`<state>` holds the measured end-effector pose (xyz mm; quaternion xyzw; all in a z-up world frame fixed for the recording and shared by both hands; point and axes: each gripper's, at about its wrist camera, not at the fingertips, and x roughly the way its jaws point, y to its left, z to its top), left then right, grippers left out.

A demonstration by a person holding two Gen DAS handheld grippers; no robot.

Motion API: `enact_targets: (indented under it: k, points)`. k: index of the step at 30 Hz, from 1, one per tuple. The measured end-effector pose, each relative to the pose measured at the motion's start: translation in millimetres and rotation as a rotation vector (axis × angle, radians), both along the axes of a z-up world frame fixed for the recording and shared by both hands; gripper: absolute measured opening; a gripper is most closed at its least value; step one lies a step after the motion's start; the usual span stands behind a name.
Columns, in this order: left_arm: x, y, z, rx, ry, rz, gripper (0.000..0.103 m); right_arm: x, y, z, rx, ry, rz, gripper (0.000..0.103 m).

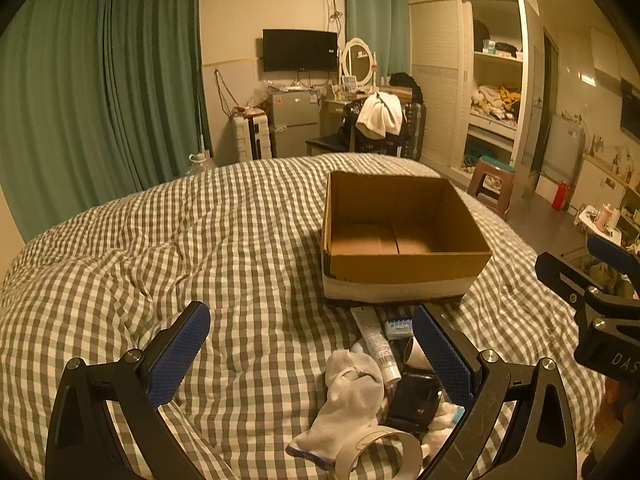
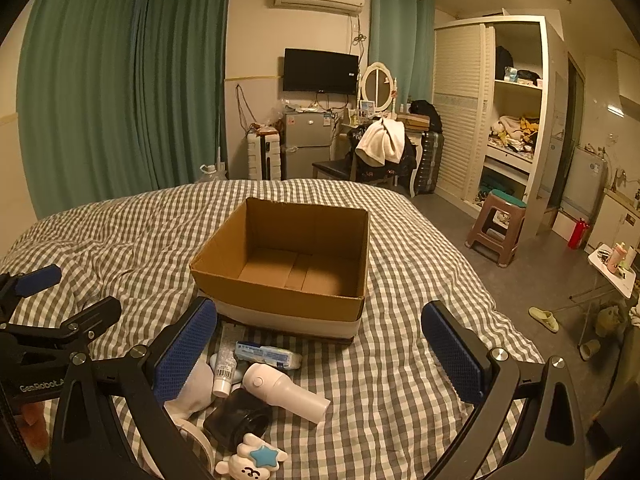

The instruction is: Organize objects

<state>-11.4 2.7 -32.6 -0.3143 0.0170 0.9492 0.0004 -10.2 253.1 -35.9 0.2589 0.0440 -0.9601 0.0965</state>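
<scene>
Risk first: small items lie heaped and touching on the soft checked duvet (image 2: 400, 240), so a grab at the white sock (image 1: 352, 396) could drag the toothpaste tube (image 1: 378, 340) or black cylinder (image 2: 238, 420) along, and the handheld white device (image 2: 280, 392) may roll. Cardboard box (image 2: 288, 300) sits mid-bed toward the foot edge, just beyond the heap; nothing visible inside. Left gripper (image 1: 312, 352) and right gripper (image 2: 320, 356) both hover with jaws spread wide, holding nothing.
</scene>
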Motion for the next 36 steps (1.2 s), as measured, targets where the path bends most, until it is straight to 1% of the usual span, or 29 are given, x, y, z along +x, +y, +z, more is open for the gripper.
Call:
enact_targets:
  k: [4, 7, 10, 12, 14, 16, 17, 20, 22, 23, 24, 26, 28, 29, 30, 31, 32, 33, 34, 35, 36]
  points:
    - [-7.9, 4.9, -17.5, -0.034, -0.064, -0.003, 0.103, -7.6, 1.3, -7.7, -0.002, -0.045, -0.003, 0.103]
    - [-12.1, 4.8, -33.0, -0.027, -0.111, 0.000, 0.103, -12.1, 0.6, -13.4, 0.012, -0.062, -0.005, 0.103]
    - [-18.9, 6.5, -51.9, -0.026, -0.173, -0.007, 0.103, -20.3, -2.4, -25.2, 0.039, -0.094, -0.003, 0.103]
    - [-24.7, 8.7, -66.0, -0.041, -0.208, -0.008, 0.103, -30.2, -6.1, -39.1, 0.060, -0.140, 0.004, 0.103]
    - [-29.9, 12.6, -79.7, -0.051, -0.238, -0.029, 0.103, -37.1, -10.6, -51.5, 0.072, -0.176, 0.022, 0.102]
    - [-34.9, 16.9, -93.5, -0.063, -0.266, -0.051, 0.102, -42.4, -16.2, -62.9, 0.054, -0.208, 0.069, 0.102]
    - [-37.2, 18.0, -100.6, -0.069, -0.284, -0.057, 0.100, -45.4, -18.6, -68.9, 0.045, -0.226, 0.087, 0.101]
    - [-43.8, 19.8, -120.4, -0.053, -0.340, -0.088, 0.098, -58.6, -27.4, -95.9, 0.076, -0.294, 0.101, 0.095]
    - [-49.6, 19.0, -129.9, -0.023, -0.376, -0.093, 0.097, -66.7, -30.4, -111.8, 0.089, -0.331, 0.099, 0.093]
    - [-52.5, 17.3, -136.2, 0.009, -0.398, -0.095, 0.094, -71.7, -30.7, -120.1, 0.087, -0.350, 0.101, 0.090]
    - [-55.2, 16.4, -141.8, 0.036, -0.421, -0.103, 0.086, -76.4, -30.6, -128.4, 0.080, -0.379, 0.106, 0.085]
    - [-59.6, 17.2, -153.3, 0.058, -0.454, -0.131, 0.078, -86.6, -31.3, -146.4, 0.059, -0.444, 0.133, 0.083]
    - [-55.8, 18.6, -153.4, 0.049, -0.434, -0.144, 0.063, -91.2, -34.4, -158.0, 0.017, -0.495, 0.181, 0.083]
    - [-52.4, 21.9, -151.4, 0.049, -0.430, -0.175, 0.049, -93.9, -37.7, -163.3, 0.011, -0.524, 0.206, 0.083]
    - [-49.8, 25.8, -149.5, 0.025, -0.430, -0.187, 0.046, -95.8, -43.0, -169.7, 0.013, -0.546, 0.233, 0.083]
    - [-45.1, 30.1, -146.9, -0.014, -0.416, -0.196, 0.046, -97.0, -46.7, -173.4, 0.014, -0.556, 0.242, 0.083]
    - [-41.9, 32.3, -145.1, -0.031, -0.410, -0.206, 0.044, -97.6, -49.4, -177.1, 0.024, -0.561, 0.244, 0.082]
    - [-39.4, 32.9, -143.4, -0.043, -0.406, -0.206, 0.043, -96.8, -51.3, -178.6, 0.040, -0.555, 0.243, 0.080]
    - [-37.4, 32.5, -142.1, -0.049, -0.405, -0.201, 0.043, -95.0, -52.3, -178.2, 0.049, -0.552, 0.248, 0.075]
    - [-35.9, 31.2, -141.1, -0.047, -0.410, -0.196, 0.043, -93.1, -53.1, -176.7, 0.045, -0.550, 0.261, 0.059]
    - [-34.7, 28.4, -140.0, -0.039, -0.416, -0.189, 0.042, -90.3, -53.4, -173.1, 0.021, -0.549, 0.288, 0.051]
